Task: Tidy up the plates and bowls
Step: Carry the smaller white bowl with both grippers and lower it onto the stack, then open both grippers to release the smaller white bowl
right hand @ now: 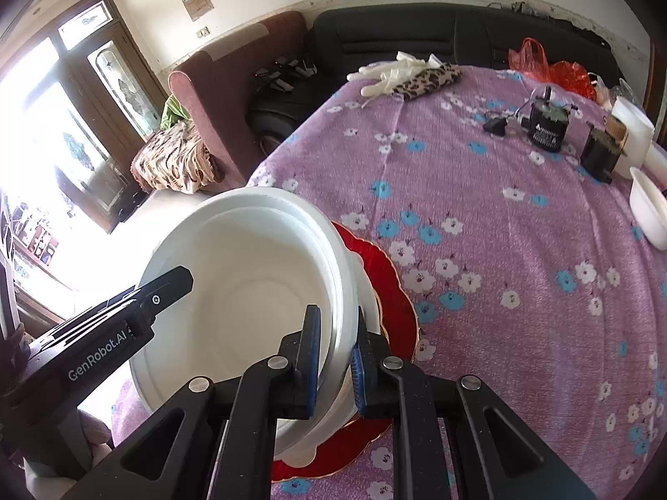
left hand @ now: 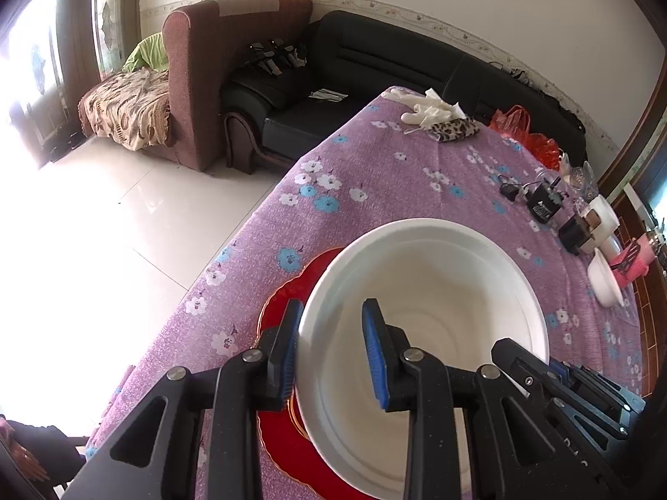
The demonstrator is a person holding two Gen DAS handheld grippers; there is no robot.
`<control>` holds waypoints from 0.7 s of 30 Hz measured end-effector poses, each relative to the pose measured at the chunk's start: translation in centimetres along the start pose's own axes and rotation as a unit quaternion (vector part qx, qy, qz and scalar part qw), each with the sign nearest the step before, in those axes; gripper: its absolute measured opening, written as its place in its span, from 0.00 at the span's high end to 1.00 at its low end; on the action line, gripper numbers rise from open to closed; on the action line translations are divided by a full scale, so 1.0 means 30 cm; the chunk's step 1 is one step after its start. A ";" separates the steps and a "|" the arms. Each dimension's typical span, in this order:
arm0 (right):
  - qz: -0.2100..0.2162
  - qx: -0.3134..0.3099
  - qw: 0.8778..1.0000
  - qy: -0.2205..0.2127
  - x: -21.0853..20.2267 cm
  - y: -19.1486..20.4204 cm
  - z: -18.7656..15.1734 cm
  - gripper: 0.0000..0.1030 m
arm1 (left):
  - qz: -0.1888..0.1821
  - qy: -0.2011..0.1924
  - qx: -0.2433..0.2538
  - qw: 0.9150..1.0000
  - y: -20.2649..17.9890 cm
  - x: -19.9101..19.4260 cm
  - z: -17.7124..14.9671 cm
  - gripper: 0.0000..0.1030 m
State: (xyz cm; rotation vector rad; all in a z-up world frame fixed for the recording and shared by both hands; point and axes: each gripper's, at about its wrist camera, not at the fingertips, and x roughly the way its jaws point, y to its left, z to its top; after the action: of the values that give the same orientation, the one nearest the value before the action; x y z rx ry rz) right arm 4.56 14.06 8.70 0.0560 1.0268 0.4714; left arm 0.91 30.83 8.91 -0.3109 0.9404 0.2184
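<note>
A large white bowl [left hand: 437, 275] hangs tilted just above a red scalloped plate [left hand: 283, 300] on the purple flowered tablecloth. My left gripper [left hand: 332, 306] is shut on the bowl's near rim, one pad outside and one inside. In the right wrist view the same white bowl [right hand: 250, 275] shows a double rim, like two nested bowls. My right gripper [right hand: 337, 312] is shut on its right edge, over the red plate [right hand: 392, 291]. One finger [right hand: 171, 283] of the left gripper reaches over the opposite rim.
A small white bowl [right hand: 646, 212] and a white cup [right hand: 633, 125] stand at the table's right. Black power adapters [right hand: 546, 125], pale gloves with a leopard-print cloth [right hand: 429, 77] and a red bag [right hand: 558, 71] lie further back. The table's left edge [left hand: 233, 250] drops to the tiled floor.
</note>
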 end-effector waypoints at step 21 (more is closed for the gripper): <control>0.031 0.004 0.997 -0.073 -0.042 0.007 -0.019 0.57 | 0.034 -0.089 0.005 0.995 -0.030 -0.125 -0.042 0.25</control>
State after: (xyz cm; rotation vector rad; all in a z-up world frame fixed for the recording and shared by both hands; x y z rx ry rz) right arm 3.46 13.65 9.47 0.1276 0.8845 0.5125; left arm -1.91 29.37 11.43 -0.2466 0.7766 0.2987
